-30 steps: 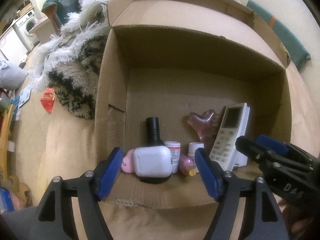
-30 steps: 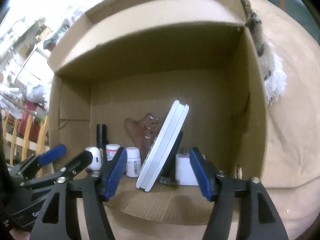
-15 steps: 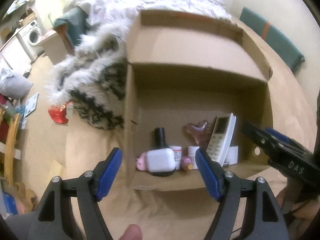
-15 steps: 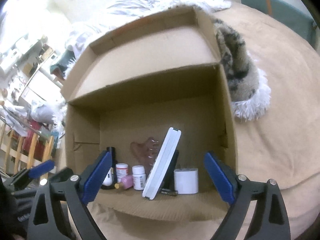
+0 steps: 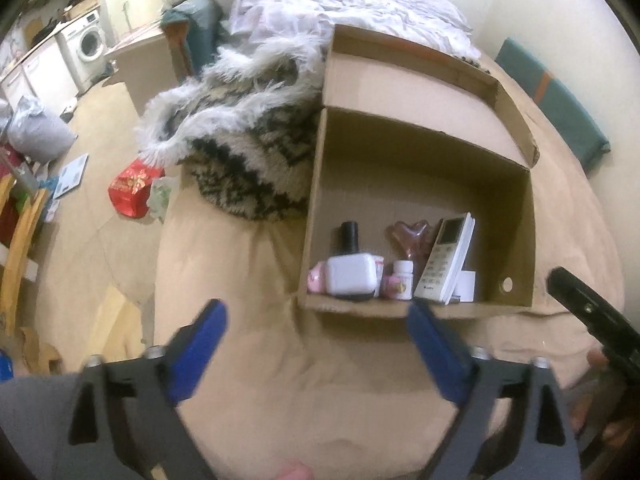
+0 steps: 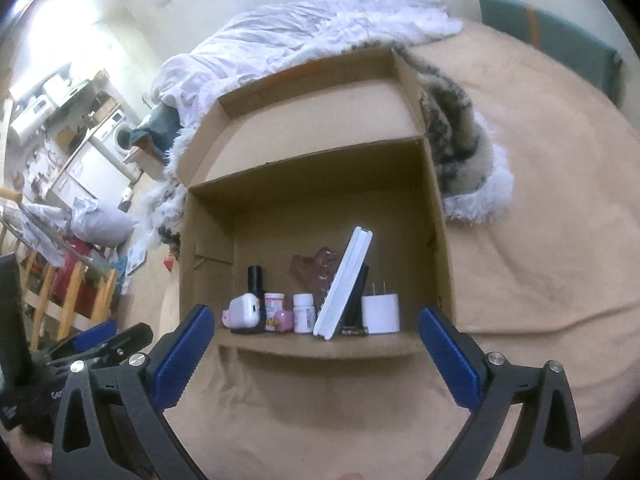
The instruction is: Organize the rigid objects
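An open cardboard box (image 5: 516,240) (image 6: 436,248) sits on a tan bed cover. Lined along its near wall are a white earbud case (image 5: 351,278) (image 6: 245,312), a black-capped bottle (image 5: 349,236) (image 6: 255,278), small pill bottles (image 5: 402,276) (image 6: 303,312), a pink piece (image 5: 315,282), a brown hair claw (image 5: 408,234) (image 6: 316,268), a white remote (image 5: 444,258) (image 6: 345,284) leaning upright and a white charger plug (image 6: 380,313). My left gripper (image 5: 316,344) hangs above the bed before the box, jaws still opening, nothing between them. My right gripper (image 6: 312,344) is wide open and holds nothing.
A furry black-and-white throw (image 5: 248,152) (image 6: 460,136) lies against the box's far side, with a white duvet (image 5: 340,4) behind. A red packet (image 5: 134,190) lies on the floor at left. A teal headboard cushion (image 5: 556,100) runs along the wall.
Both grippers have drawn back and up out of the box, leaving the earbud case and the remote standing inside. Both sets of jaws have spread wider.
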`<action>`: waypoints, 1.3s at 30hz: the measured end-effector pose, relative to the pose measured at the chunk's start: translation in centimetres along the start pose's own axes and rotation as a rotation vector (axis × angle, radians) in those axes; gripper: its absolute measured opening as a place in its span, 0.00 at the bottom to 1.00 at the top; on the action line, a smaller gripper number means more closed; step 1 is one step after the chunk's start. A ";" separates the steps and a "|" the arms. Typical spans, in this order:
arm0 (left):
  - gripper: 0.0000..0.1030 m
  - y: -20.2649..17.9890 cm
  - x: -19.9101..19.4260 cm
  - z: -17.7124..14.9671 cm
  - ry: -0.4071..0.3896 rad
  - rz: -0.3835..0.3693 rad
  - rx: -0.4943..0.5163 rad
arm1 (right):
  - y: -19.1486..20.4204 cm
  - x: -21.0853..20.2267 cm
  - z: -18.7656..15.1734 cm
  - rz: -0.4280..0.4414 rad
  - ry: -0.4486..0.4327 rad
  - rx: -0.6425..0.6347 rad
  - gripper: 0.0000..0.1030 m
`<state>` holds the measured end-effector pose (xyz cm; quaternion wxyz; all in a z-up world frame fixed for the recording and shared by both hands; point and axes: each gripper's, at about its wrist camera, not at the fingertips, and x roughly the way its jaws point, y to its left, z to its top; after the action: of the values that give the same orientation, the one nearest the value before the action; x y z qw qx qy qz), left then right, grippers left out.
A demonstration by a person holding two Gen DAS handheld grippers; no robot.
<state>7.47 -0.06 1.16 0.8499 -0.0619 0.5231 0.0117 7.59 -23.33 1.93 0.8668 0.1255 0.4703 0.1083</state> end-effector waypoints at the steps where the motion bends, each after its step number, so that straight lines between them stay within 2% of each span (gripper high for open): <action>1: 0.93 0.1 -0.1 -0.5 -0.003 0.001 -0.005 | 0.2 -0.4 -0.3 -0.004 -0.010 -0.011 1.00; 5: 0.95 0.2 -0.3 -1.9 -0.030 -0.013 0.006 | 0.6 -1.6 -1.7 -0.019 -0.052 -0.051 1.00; 10: 0.98 0.0 -1.5 -2.4 -0.136 -0.013 0.031 | 0.3 -1.7 -3.4 -0.021 -0.118 -0.074 1.00; 15: 0.98 -0.1 -2.6 -2.1 -0.241 0.017 0.032 | 0.2 -0.8 -3.4 -0.055 -0.130 -0.081 1.00; 18: 0.98 -0.4 -2.1 -1.9 -0.237 0.049 0.036 | -0.2 -0.3 -3.2 -0.066 -0.125 -0.061 1.00; 23: 0.98 0.0 -1.2 -1.9 -0.196 0.042 0.017 | -1.0 0.1 -3.1 -0.063 -0.113 -0.024 1.00; 39: 0.98 -0.6 -1.2 -2.2 -0.204 0.055 0.030 | -0.4 0.1 -3.4 -0.076 -0.107 -0.054 1.00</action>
<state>5.00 -0.83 1.33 0.8990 -0.0332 0.4354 0.0333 4.78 -23.30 -0.11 0.8972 0.0898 0.4246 0.0813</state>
